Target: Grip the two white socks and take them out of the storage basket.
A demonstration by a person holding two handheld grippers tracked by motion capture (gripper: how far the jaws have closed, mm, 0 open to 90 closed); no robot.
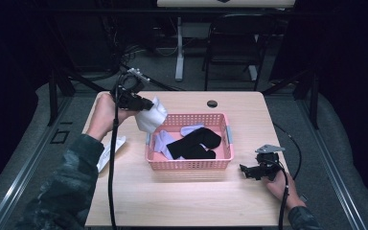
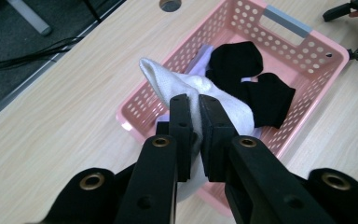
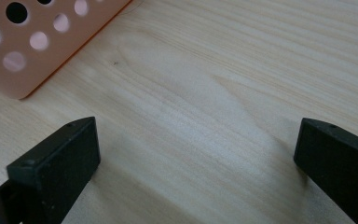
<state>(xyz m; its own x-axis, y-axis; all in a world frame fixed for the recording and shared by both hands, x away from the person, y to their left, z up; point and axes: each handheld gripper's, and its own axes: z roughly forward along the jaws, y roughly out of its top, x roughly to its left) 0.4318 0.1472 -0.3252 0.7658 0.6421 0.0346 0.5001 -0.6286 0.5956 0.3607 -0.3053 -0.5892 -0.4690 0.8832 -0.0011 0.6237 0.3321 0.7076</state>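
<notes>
A white sock (image 1: 151,116) hangs in the air over the left end of the pink basket (image 1: 187,165), pinched by my left gripper (image 1: 147,103). In the left gripper view the two jaws press together on the white sock (image 2: 233,109), above the basket's (image 2: 307,49) near corner. Inside the basket lie black socks (image 1: 195,143) and pale lilac socks (image 1: 162,143); the black socks (image 2: 256,79) also show in the left gripper view. My right gripper (image 1: 246,170) rests low at the table's right side, jaws wide apart over bare wood (image 3: 200,135) with nothing between them.
A white sock or cloth (image 1: 109,152) lies on the table left of the basket, partly under the person's left sleeve. A round cable hole (image 1: 212,103) sits at the table's far edge. A black chair (image 1: 235,43) and desk legs stand beyond the table.
</notes>
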